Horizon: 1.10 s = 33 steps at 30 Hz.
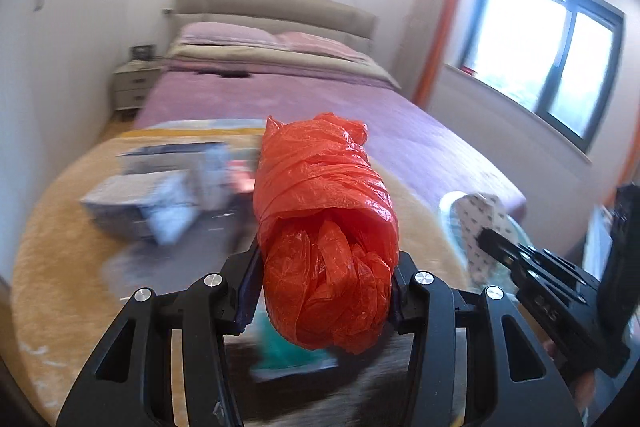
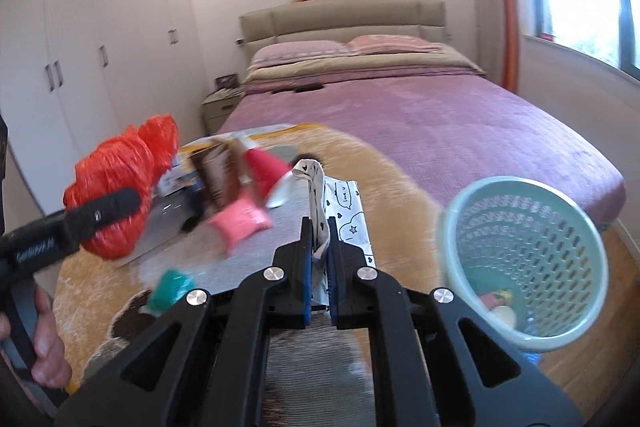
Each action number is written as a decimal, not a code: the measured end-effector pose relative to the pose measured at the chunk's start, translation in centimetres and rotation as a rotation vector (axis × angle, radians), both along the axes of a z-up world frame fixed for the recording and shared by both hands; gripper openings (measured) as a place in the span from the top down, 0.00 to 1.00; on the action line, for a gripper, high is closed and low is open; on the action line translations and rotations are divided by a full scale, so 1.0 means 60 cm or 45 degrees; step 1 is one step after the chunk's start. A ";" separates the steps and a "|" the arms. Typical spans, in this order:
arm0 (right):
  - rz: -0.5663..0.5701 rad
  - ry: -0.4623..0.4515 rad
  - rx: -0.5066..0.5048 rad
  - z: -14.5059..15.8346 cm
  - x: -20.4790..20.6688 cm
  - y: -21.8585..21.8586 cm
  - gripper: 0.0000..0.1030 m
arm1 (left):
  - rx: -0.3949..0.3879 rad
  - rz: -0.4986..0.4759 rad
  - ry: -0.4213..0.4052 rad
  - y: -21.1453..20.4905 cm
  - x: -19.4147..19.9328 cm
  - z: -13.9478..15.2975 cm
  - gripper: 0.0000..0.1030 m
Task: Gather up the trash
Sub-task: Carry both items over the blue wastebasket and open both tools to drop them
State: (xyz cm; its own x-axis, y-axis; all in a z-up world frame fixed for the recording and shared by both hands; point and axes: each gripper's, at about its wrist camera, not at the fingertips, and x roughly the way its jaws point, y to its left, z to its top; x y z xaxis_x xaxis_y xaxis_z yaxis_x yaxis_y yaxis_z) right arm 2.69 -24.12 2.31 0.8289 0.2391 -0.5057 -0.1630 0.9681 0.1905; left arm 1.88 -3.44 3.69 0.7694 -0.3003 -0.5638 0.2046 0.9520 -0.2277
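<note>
An orange-red plastic bag (image 1: 326,227), a white wrapper (image 2: 348,211) printed with dark hearts and speech bubbles, a pink packet (image 2: 240,227), a pale mint perforated basket (image 2: 524,259), a golden-yellow rug (image 1: 52,227) and a mauve bedspread (image 2: 440,119).

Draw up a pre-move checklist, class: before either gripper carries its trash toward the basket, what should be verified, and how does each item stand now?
1. Left gripper shut on the orange plastic bag: ok, wad clamped between both fingers.
2. Right gripper shut on the white patterned wrapper: ok, though only a thin edge is pinched.
3. Basket mouth open toward the grippers: ok, tilted with its mouth toward the camera.
4. Room left in the basket: ok, only a few items at the bottom.
5. Path from right gripper to basket clear: ok.
6. Remaining trash on the rug located: cannot tell exactly; items are blurred.
</note>
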 end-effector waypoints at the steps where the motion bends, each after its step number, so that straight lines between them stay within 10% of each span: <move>1: -0.029 -0.003 -0.002 0.001 0.001 -0.013 0.95 | 0.002 -0.031 0.006 -0.019 0.006 0.000 0.54; 18: -0.427 0.106 0.066 -0.043 0.046 -0.247 0.95 | 0.153 -0.408 0.070 -0.313 0.127 -0.040 0.54; 33: -0.572 0.364 0.190 -0.162 0.089 -0.345 0.95 | 0.177 -0.566 0.252 -0.410 0.211 -0.145 0.53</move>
State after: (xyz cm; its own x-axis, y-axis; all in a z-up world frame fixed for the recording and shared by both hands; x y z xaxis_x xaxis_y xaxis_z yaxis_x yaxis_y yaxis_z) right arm 8.01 -44.83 -7.41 0.7008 -0.0203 -0.7131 0.3381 0.8897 0.3069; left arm 14.51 -28.07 -5.04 0.4584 -0.4866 -0.7437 0.5630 0.8065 -0.1807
